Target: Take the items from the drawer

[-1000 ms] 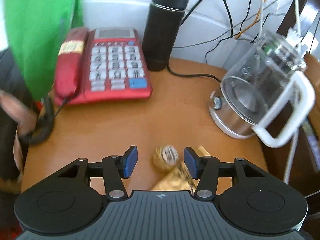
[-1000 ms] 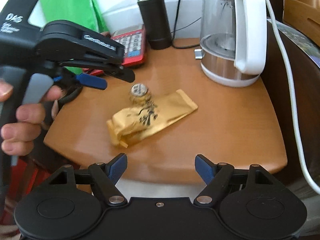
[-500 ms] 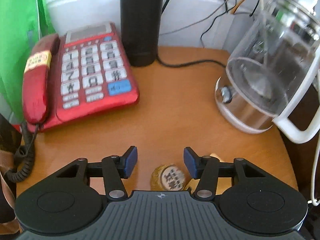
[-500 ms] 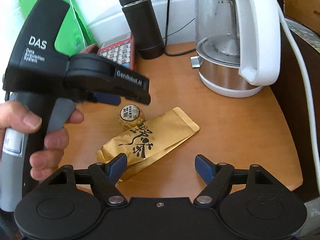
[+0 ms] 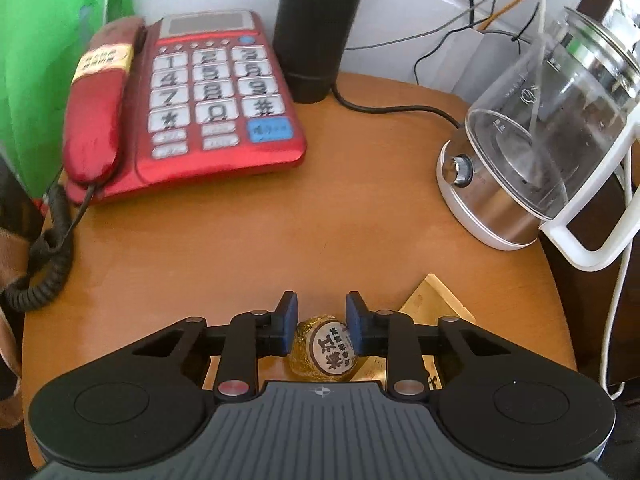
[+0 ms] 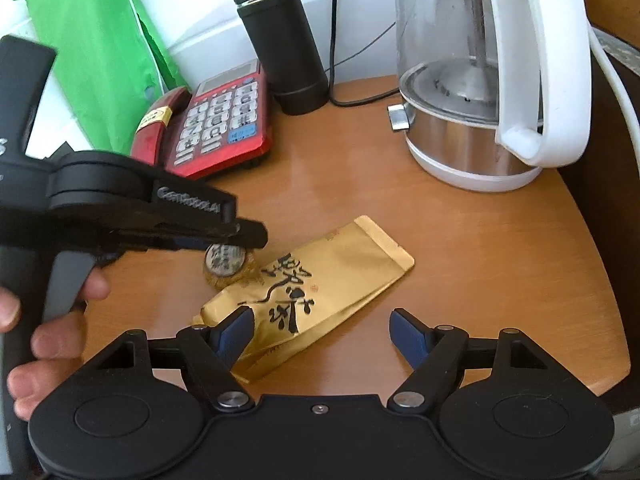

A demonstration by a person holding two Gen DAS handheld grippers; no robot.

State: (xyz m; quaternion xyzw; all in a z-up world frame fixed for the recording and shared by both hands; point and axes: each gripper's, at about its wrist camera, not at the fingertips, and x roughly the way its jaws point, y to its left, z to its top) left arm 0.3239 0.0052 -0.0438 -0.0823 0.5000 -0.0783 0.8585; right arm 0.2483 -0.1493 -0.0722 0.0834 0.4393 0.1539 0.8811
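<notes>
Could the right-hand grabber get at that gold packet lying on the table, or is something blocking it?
Probably yes. The right gripper is open, with the gold packet lying right before its fingers. Only the left gripper, closed around the small foil ball beside the packet, crowds one side.

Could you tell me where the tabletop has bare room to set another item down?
Bare wood lies mid-table, bordered by the red telephone, the kettle and the gold pouch. Another patch lies right of the pouch, before the kettle. The front edge is crowded: the left gripper brackets the foil-wrapped ball beside the pouch. The black flask fills the back.
</notes>
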